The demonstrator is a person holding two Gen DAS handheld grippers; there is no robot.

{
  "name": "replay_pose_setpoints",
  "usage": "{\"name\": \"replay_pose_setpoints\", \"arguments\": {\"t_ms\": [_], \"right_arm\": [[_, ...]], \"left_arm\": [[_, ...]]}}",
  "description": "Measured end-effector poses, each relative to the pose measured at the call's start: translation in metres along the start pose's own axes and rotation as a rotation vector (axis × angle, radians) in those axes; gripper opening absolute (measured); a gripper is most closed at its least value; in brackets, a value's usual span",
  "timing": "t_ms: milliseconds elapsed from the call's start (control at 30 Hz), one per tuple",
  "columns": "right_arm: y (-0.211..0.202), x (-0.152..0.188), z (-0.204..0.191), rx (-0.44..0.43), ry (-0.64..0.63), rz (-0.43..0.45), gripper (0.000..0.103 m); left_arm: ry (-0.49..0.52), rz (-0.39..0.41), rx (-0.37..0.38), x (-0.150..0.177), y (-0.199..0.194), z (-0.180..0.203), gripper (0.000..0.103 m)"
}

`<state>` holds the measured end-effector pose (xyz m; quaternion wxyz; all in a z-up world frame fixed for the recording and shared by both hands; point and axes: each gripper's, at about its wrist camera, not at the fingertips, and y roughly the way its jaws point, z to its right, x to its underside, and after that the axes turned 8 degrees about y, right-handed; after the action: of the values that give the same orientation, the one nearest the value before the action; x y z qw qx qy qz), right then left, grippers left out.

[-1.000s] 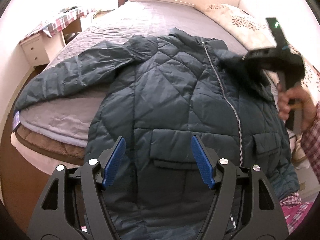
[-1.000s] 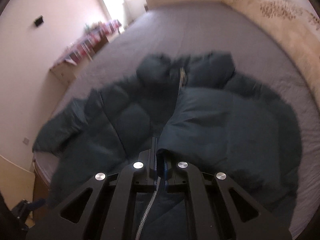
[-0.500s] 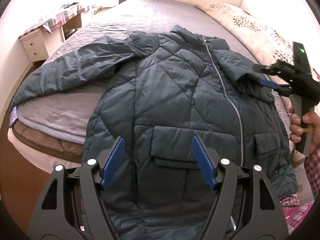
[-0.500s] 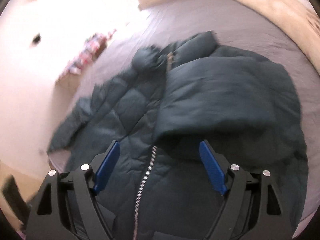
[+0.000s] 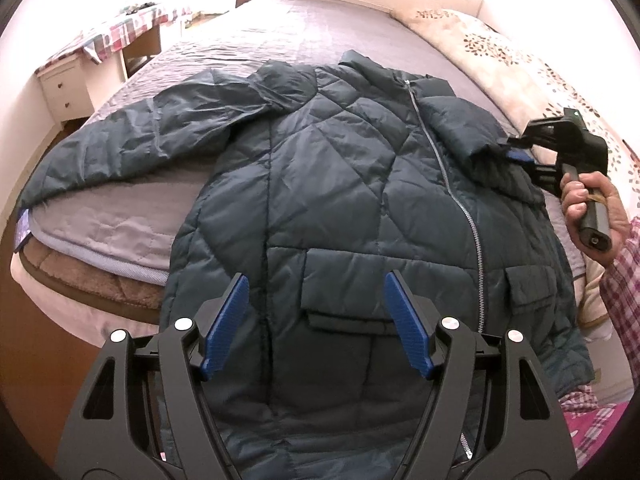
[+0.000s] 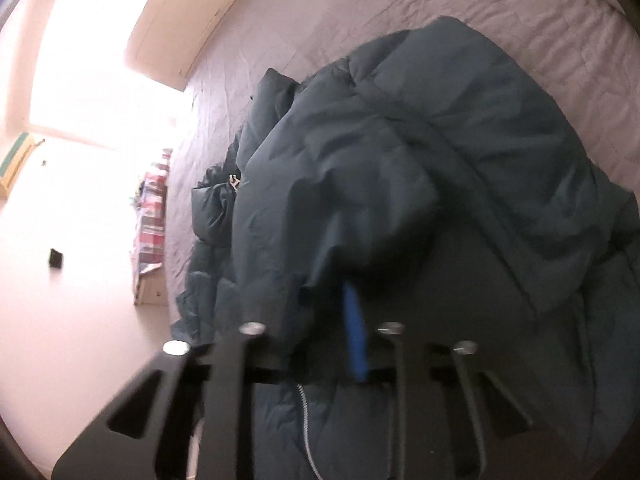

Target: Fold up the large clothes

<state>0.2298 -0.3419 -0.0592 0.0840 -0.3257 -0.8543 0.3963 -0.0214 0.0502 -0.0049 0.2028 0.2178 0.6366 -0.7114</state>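
A checked cloth drapes the desk [image 5: 120, 36] at far left, beside the bed [image 5: 280, 28] with its wrinkled grey quilted cover. The dark teal quilted jacket [image 5: 320, 184] lies zipped, front up, one puffy sleeve stretched left to the mattress edge. The left gripper [image 5: 316, 320] hovers released above a flap pocket. At right the right gripper [image 5: 516, 156], its jaws having just been closing, pinches the folded-over sleeve's edge; bare cover lies beyond.

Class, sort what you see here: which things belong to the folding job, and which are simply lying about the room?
Job:
jacket
right tool, gripping the folded sleeve
left tool, open above the hem

Lying about:
floral quilt
checked cloth
white drawers
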Motion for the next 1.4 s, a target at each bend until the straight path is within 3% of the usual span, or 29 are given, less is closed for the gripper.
{"name": "replay_pose_setpoints", "arguments": {"t_ms": [133, 400, 533, 633, 767, 1067, 1400], "right_arm": [[-0.012, 0.008, -0.033, 0.052, -0.159, 0.092, 0.003], [-0.016, 0.038, -0.090, 0.016, -0.404, 0.082, 0.002], [0.002, 0.075, -0.131, -0.014, -0.577, 0.005, 0.002], [0.033, 0.114, -0.159, -0.012, -0.699, -0.126, 0.002], [0.056, 0.141, -0.170, 0.007, -0.736, -0.208, 0.002], [0.034, 0.146, -0.124, 0.085, -0.689, -0.171, 0.002], [-0.007, 0.144, -0.033, 0.348, -0.633, -0.040, 0.002]], "left_arm": [[-0.020, 0.006, 0.010, 0.002, 0.000, -0.007, 0.070], [-0.058, 0.013, 0.025, 0.006, 0.001, -0.020, 0.070], [-0.071, 0.007, 0.031, 0.008, 0.003, -0.024, 0.070], [-0.071, 0.018, 0.025, 0.008, 0.000, -0.027, 0.070], [-0.073, 0.023, 0.010, 0.010, -0.004, -0.030, 0.070], [-0.064, -0.003, -0.003, 0.007, 0.003, -0.037, 0.070], [0.023, -0.069, -0.011, -0.010, 0.018, -0.024, 0.071]]}}
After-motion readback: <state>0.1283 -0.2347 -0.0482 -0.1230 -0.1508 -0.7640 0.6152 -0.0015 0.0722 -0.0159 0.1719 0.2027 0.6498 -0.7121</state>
